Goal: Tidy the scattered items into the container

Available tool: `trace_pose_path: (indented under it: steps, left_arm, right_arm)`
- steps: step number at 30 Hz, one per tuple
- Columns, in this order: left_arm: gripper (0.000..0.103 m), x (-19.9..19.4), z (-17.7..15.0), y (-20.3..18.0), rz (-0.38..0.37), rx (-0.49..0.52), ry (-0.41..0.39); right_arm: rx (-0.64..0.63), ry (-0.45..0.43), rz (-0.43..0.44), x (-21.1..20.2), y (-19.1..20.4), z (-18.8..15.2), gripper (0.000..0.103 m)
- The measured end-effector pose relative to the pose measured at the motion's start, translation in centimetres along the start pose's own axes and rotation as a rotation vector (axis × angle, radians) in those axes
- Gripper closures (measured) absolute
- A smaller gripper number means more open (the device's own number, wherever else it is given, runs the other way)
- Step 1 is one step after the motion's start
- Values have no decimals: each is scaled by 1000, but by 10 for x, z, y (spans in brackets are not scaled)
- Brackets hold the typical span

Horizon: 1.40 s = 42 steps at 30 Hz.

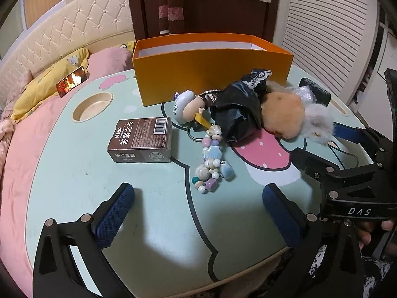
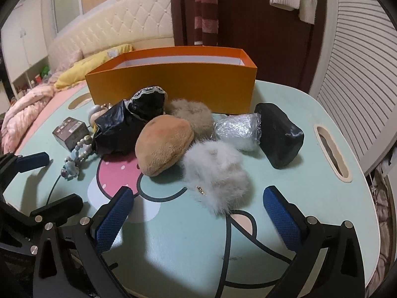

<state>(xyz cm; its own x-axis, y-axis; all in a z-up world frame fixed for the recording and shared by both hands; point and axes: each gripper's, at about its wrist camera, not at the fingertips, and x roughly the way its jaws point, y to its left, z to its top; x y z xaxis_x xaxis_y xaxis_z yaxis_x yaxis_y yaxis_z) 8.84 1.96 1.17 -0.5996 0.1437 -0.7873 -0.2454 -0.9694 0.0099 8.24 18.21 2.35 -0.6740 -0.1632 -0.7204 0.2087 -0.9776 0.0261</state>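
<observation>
An open orange box [image 1: 211,57] [image 2: 173,84] stands at the table's far side. In front of it lie a brown card box [image 1: 140,140], a bead keychain [image 1: 211,159] with a small doll [image 1: 186,106], a black lace-trimmed pouch [image 2: 129,124], a tan plush [image 2: 165,146], a beige fur ball [image 2: 193,116], a pale fur pompom [image 2: 215,173], a plastic-wrapped bundle [image 2: 238,131] and a black satin pouch [image 2: 280,136]. My left gripper [image 1: 198,193] is open just short of the beads. My right gripper [image 2: 198,193] is open, the pale pompom reaching between its tips untouched.
The low cartoon-print table [image 1: 173,236] sits on a pink bed, with a cup hole [image 1: 93,106] at the left and a handle slot [image 2: 332,154] at the right. A phone [image 1: 70,82] lies on a yellow pillow. A slatted door [image 2: 359,87] is close on the right.
</observation>
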Motion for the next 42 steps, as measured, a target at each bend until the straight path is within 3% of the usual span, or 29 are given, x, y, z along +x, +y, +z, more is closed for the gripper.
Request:
trace_pose_path:
  steps: [11, 14, 16, 18, 20, 22, 25, 26, 28, 30, 32, 37, 42]
  left_arm:
    - [0, -4, 1, 4, -3, -11, 8]
    - [0, -32, 13, 17, -116, -84, -51]
    - [0, -61, 30, 28, -265, -169, -78]
    - [0, -86, 51, 33, -408, -240, -13]
    - [0, -101, 66, 30, -467, -281, 110]
    - [0, -119, 74, 28, -495, -321, 118]
    - [0, -153, 86, 23, -382, -355, 31]
    - [0, -162, 90, 24, -408, -402, -4]
    - [0, -166, 95, 24, -579, -480, 6]
    - [0, -159, 103, 13, -780, -510, 115]
    - [0, -154, 106, 3, -967, -536, 174]
    - [0, -145, 105, -6, -1311, -608, 243]
    - [0, -150, 110, -7, -1327, -597, 190]
  right_arm:
    - [-8, -19, 18, -1, -2, 0, 0]
    - [-8, -19, 17, -1, -2, 0, 0]
    - [-7, -18, 17, -1, -3, 0, 0]
    - [-9, -18, 18, -1, -3, 0, 0]
    - [-10, -17, 17, -1, -3, 0, 0]
    - [-8, -16, 17, -1, -3, 0, 0]
    - [-6, -15, 16, -1, -4, 0, 0]
    - [-7, -15, 16, 0, -4, 0, 0]
    - [-10, -13, 17, 0, -5, 0, 0]
    - [-11, -13, 19, 0, -5, 0, 0]
    - [-9, -13, 18, 0, -6, 0, 0]
    - [-11, -13, 20, 0, -6, 1, 0]
    - [-11, -13, 20, 0, -6, 0, 0]
